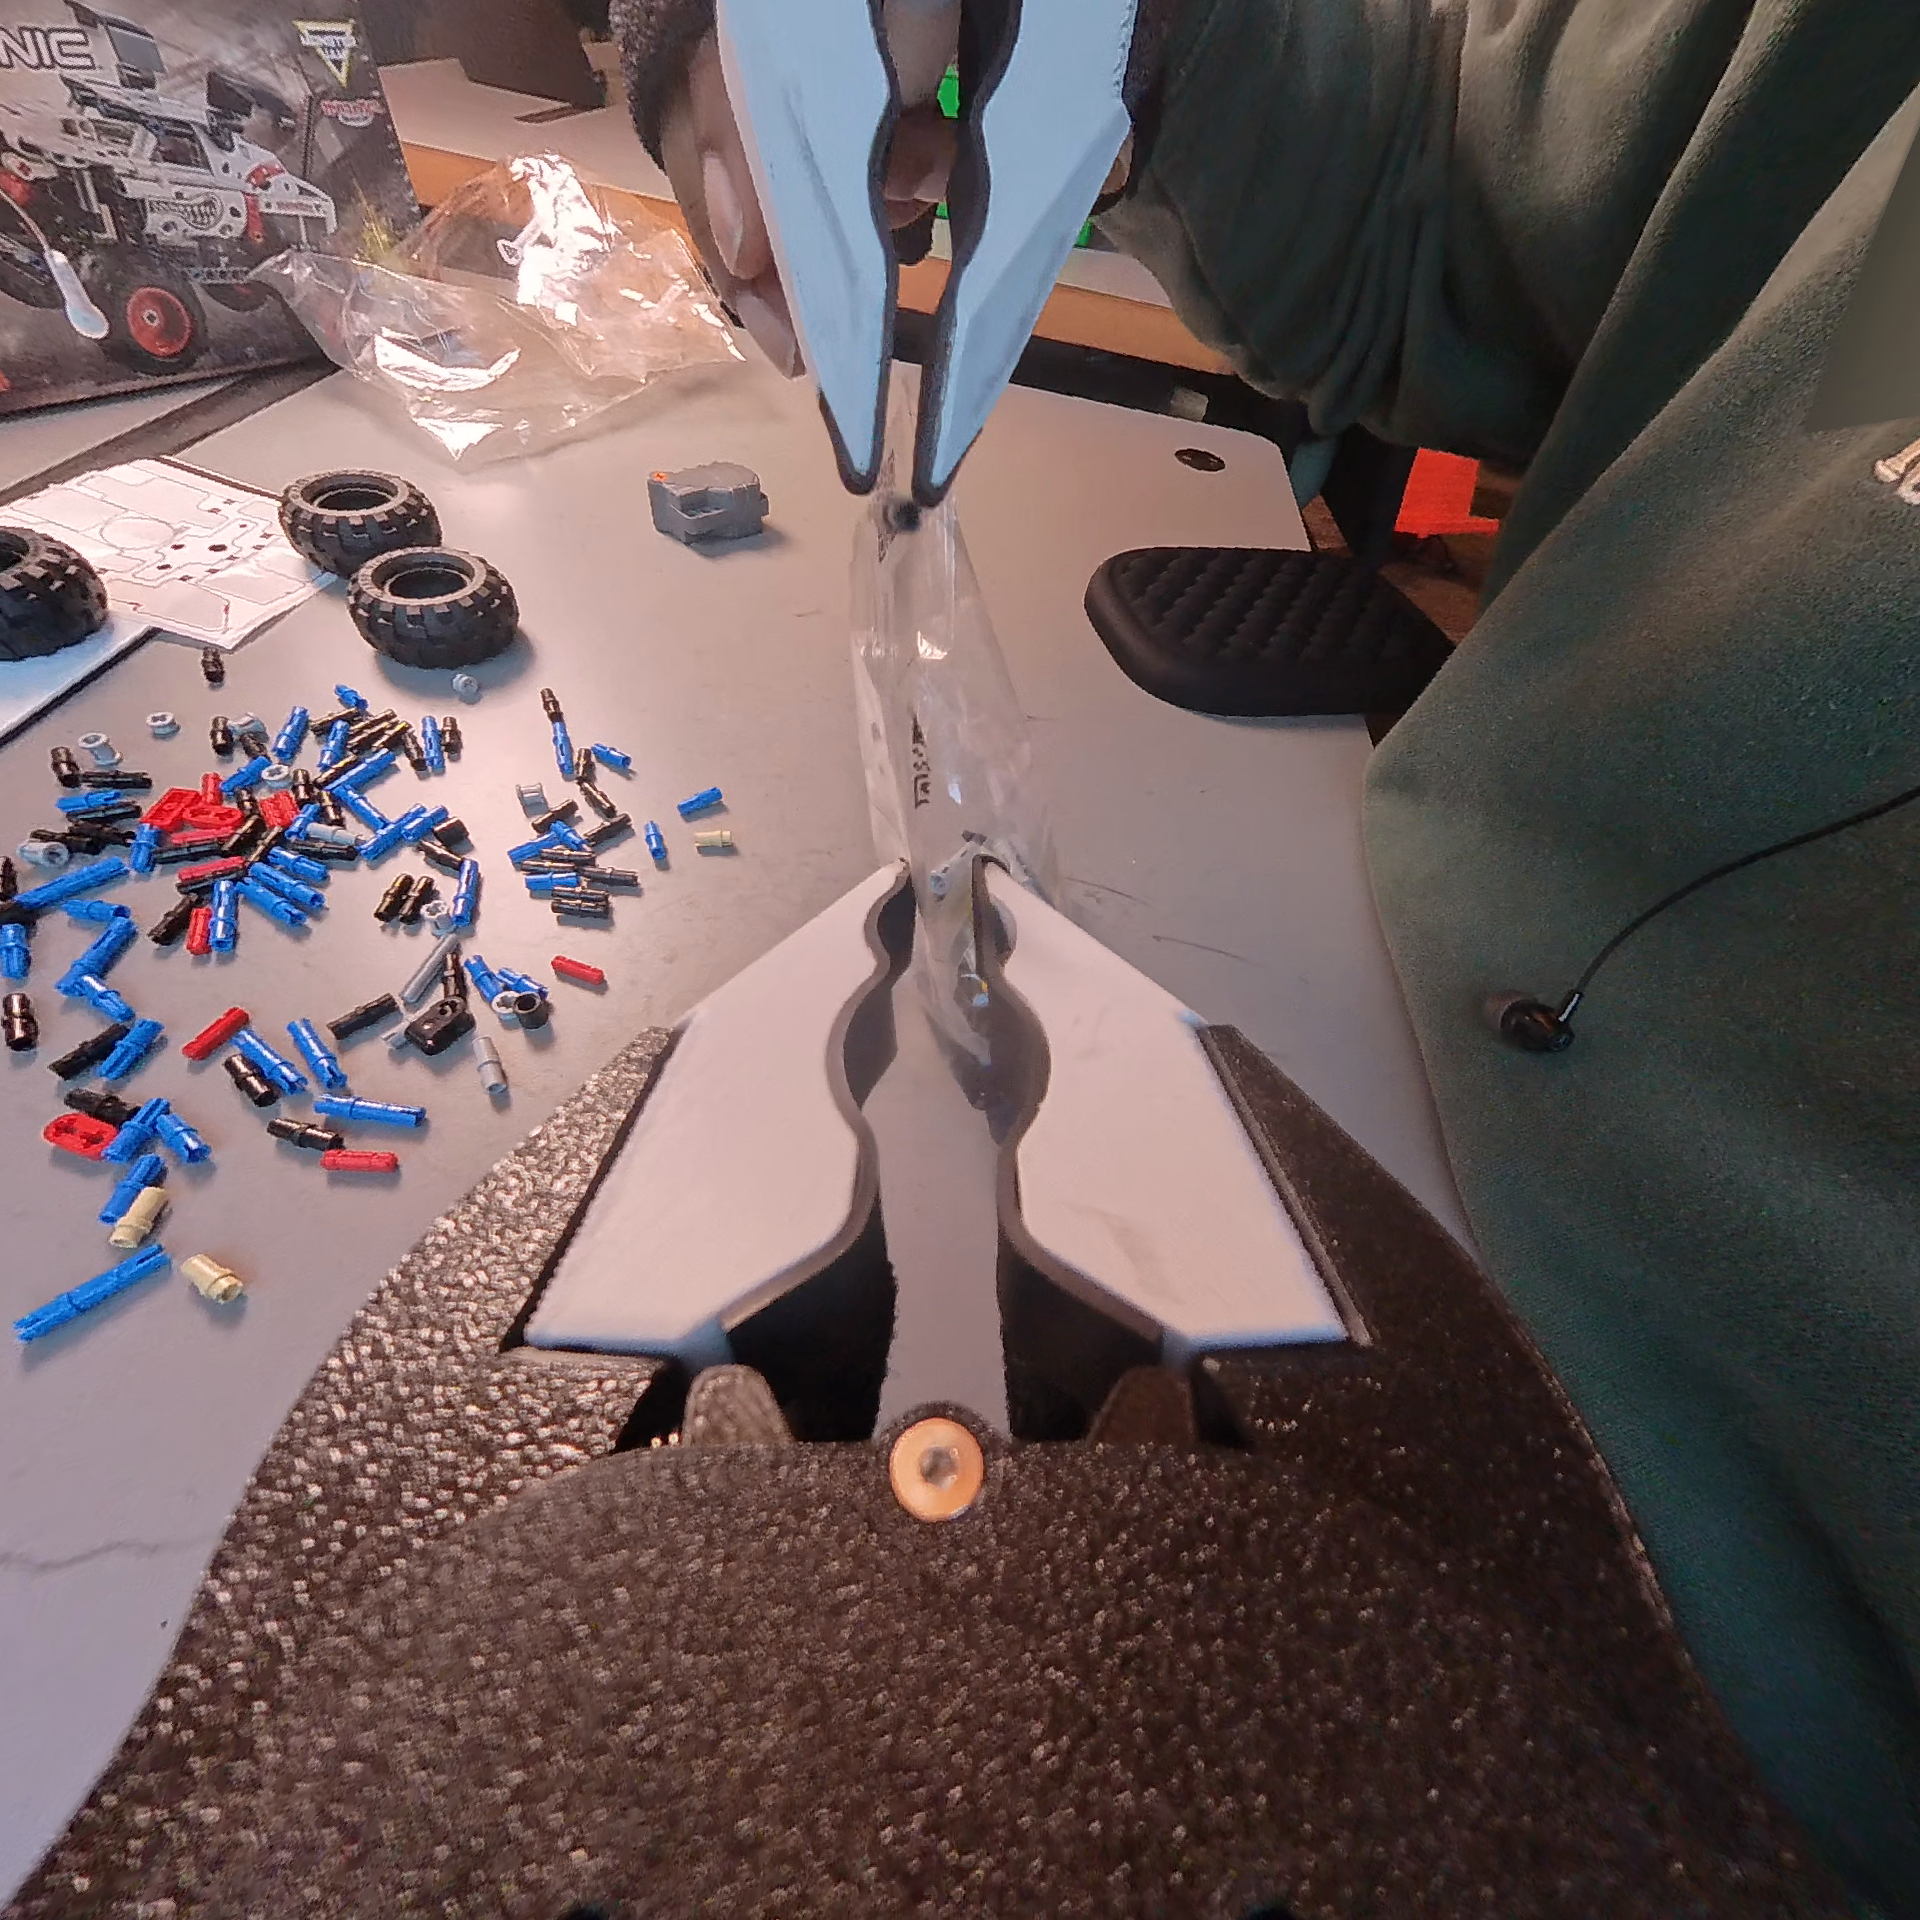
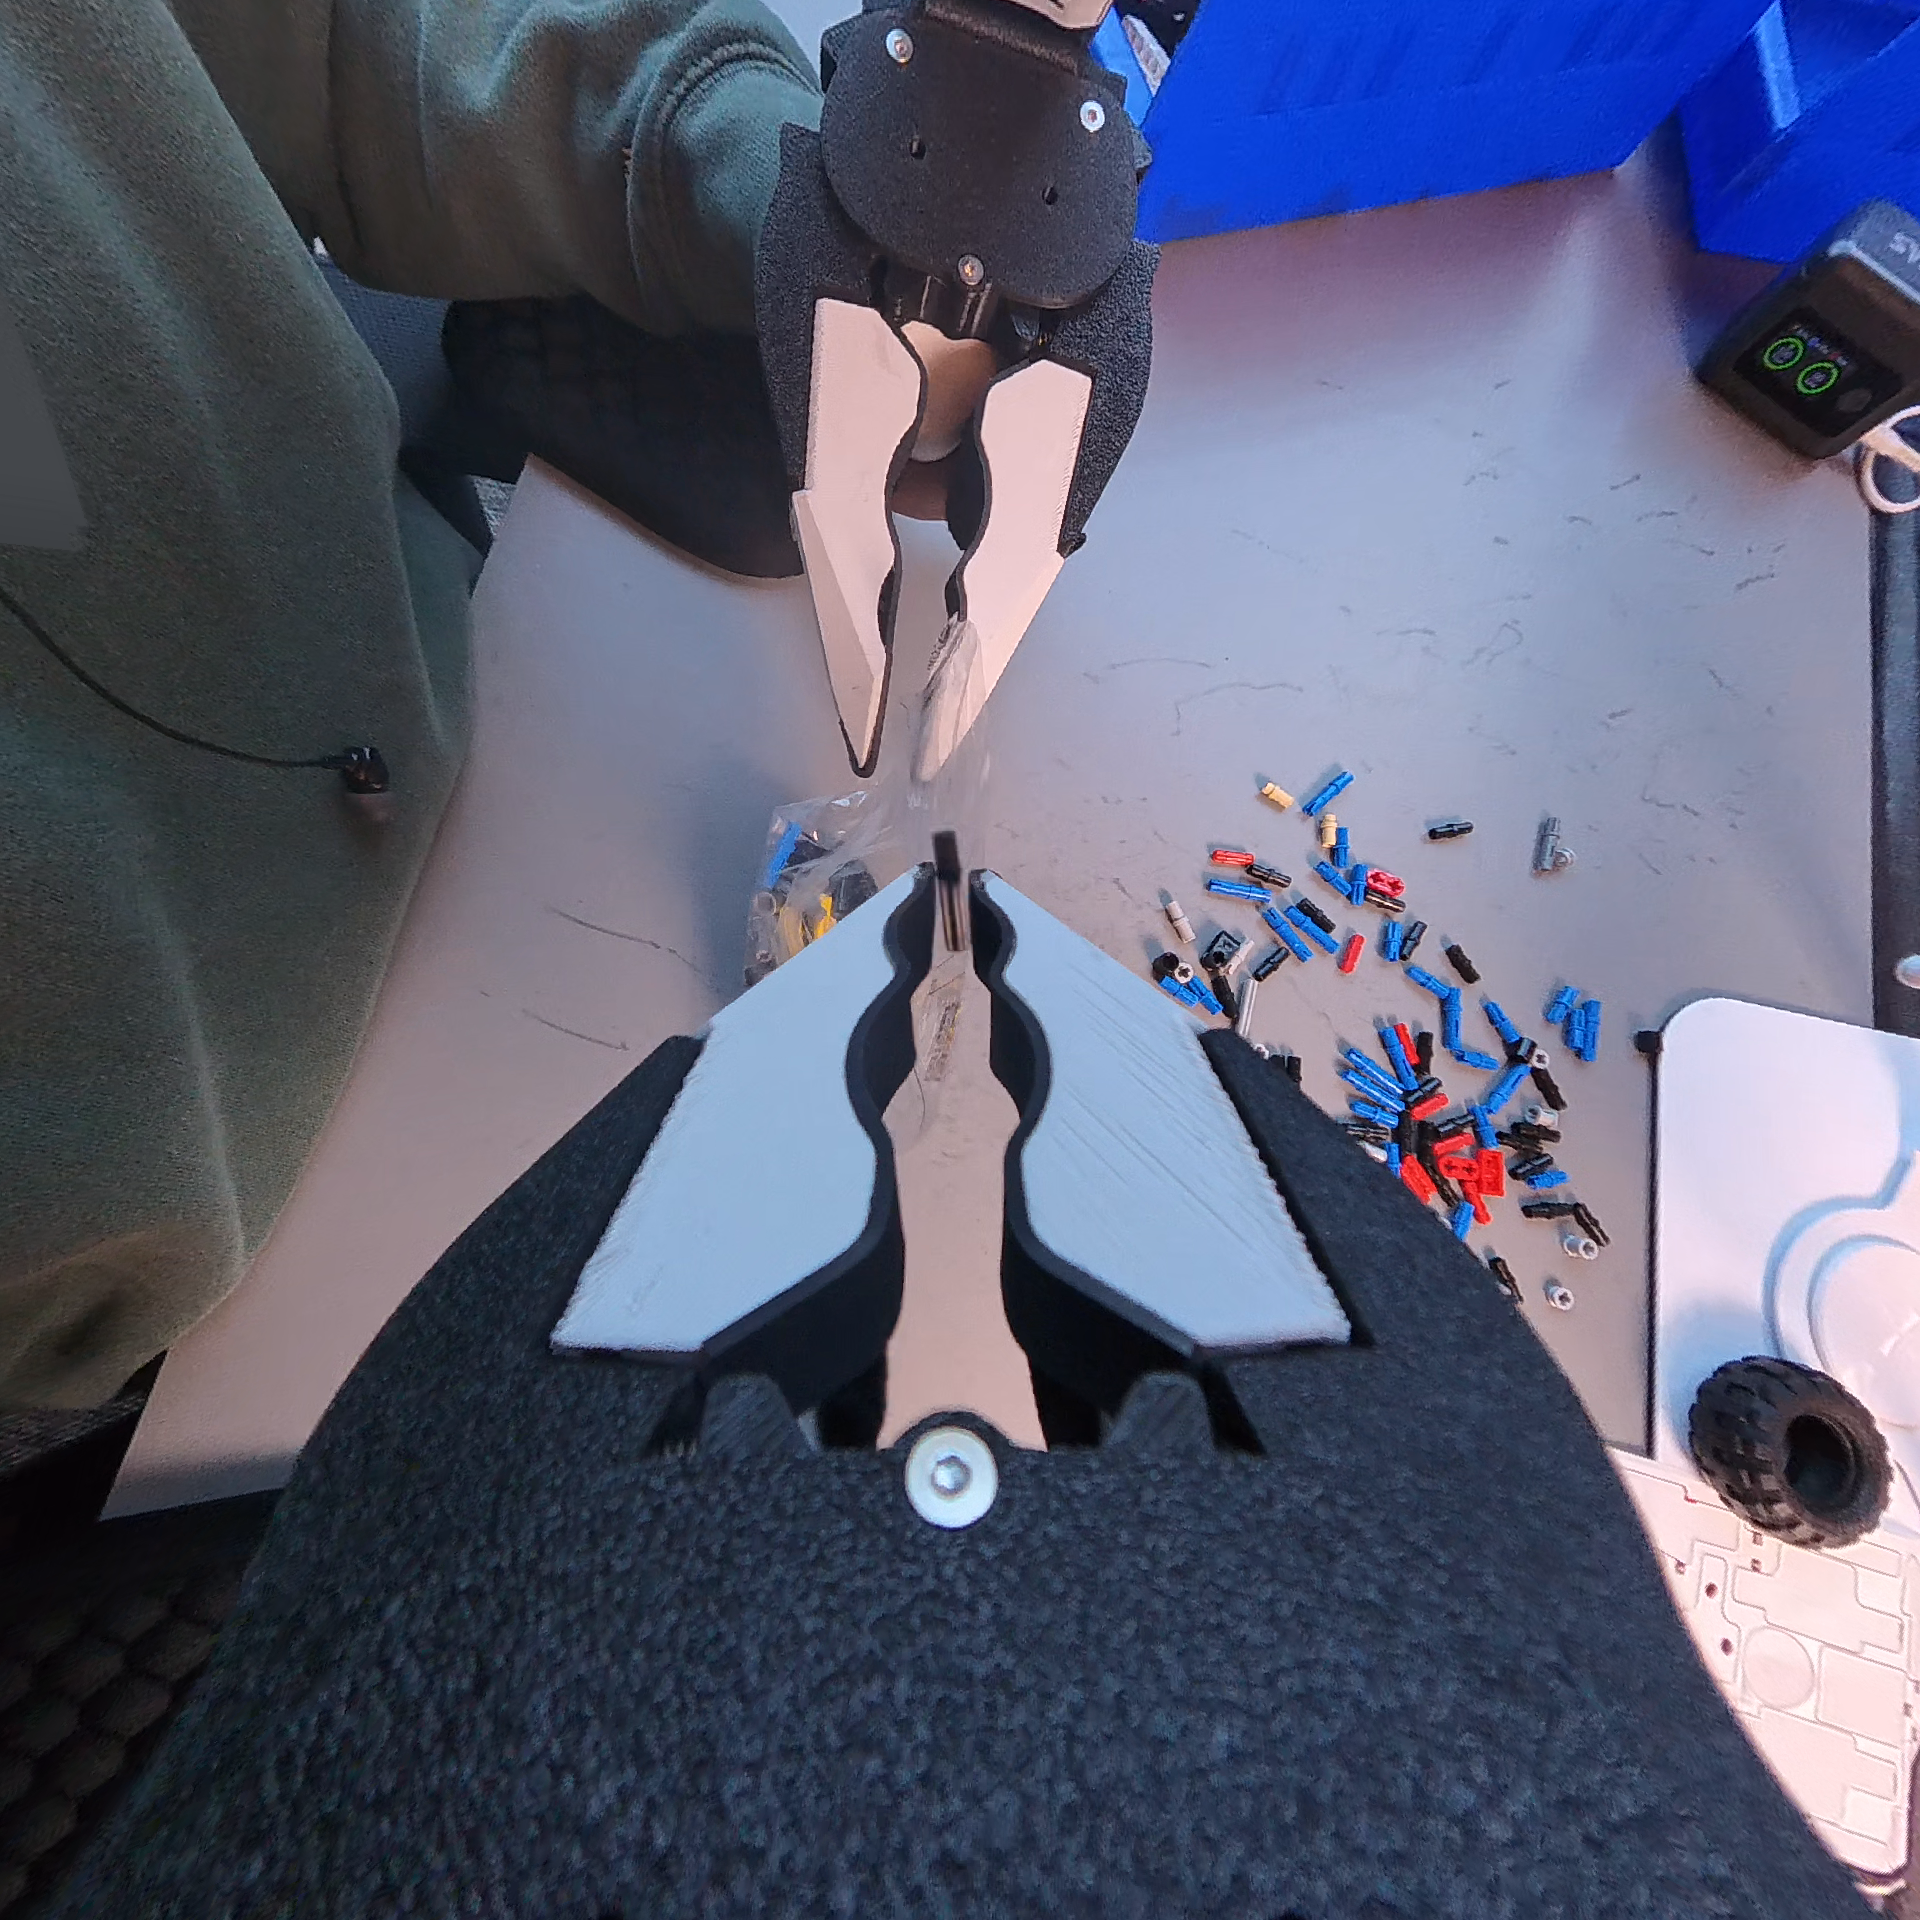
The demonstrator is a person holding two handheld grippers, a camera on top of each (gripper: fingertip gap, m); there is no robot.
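The left gripper (image 1: 940,883) and right gripper (image 2: 948,878) face each other tip to tip, each with its jaws clamped on an opposite end of one small clear plastic bag (image 1: 935,686), stretched taut between them above the grey table (image 1: 1143,831). A few small parts sit inside the bag, perhaps pins, though the film blurs them. Beside the bag lies a scatter of blue, black and red connector pins (image 1: 291,914); beyond the pins stand black toy tyres (image 1: 431,605) and a grey block (image 1: 709,501).
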